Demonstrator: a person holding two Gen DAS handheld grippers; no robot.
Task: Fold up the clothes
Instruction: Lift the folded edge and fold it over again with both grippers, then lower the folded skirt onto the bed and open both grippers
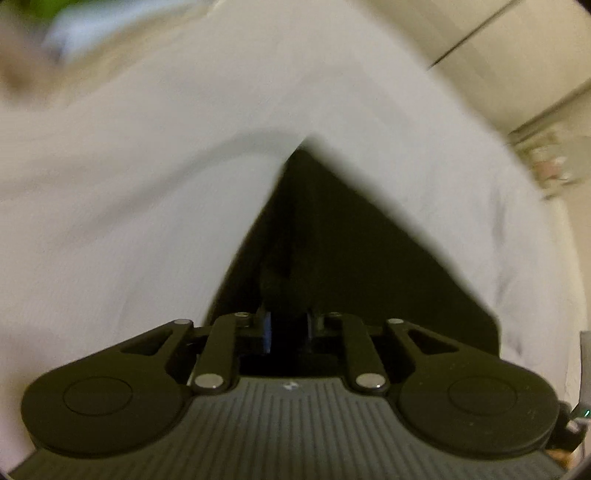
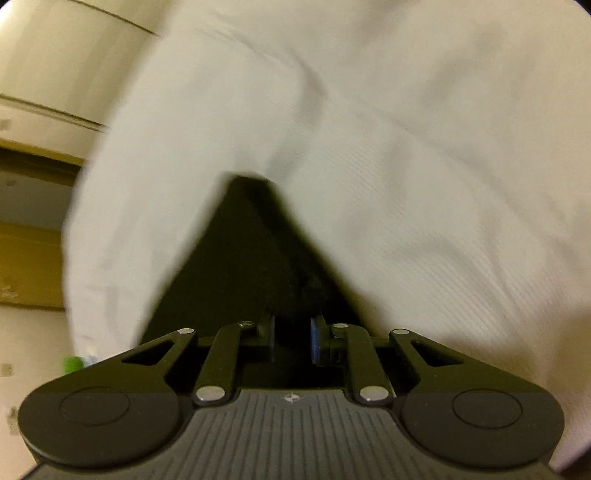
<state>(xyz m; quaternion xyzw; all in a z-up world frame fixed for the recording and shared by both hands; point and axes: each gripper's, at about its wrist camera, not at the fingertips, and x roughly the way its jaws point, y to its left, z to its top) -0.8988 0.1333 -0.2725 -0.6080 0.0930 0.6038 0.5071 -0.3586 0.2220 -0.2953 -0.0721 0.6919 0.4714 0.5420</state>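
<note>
Your left gripper (image 1: 295, 155) has its two fingers drawn together to a point, and the white garment (image 1: 147, 203) drapes over and around that point, so the fingers look clamped on a pinch of its cloth. Your right gripper (image 2: 245, 181) shows the same: fingers closed to a tip, with the white garment (image 2: 406, 184) wrapping the tip and spreading off to the right of it. The cloth hangs from both pinches, filling the space ahead of and beside the fingers in each view.

What could go wrong, as I judge it: both pictures are smeared with motion, so you seem to be moving fast. A thin pinch at the very fingertips can slide out under a quick swing, and if one side lets go the garment will drop from that corner and any fold line will be lost. You also cannot see how much cloth sits between the fingers; the fabric hides the tips, so a hold on a single layer or a mere edge would not show. Pulling the two grippers apart too hard could drag the cloth out of the weaker pinch.

The left wrist view shows a pale wall or panel (image 1: 517, 55) beyond the fingers to the right, and a blurred green patch (image 1: 40, 7) far left. The right wrist view alone shows a brown cardboard-like surface (image 2: 29, 258) left of the fingers, and creases running across the garment above the tip. Neither view shows a table or the garment's outline.
</note>
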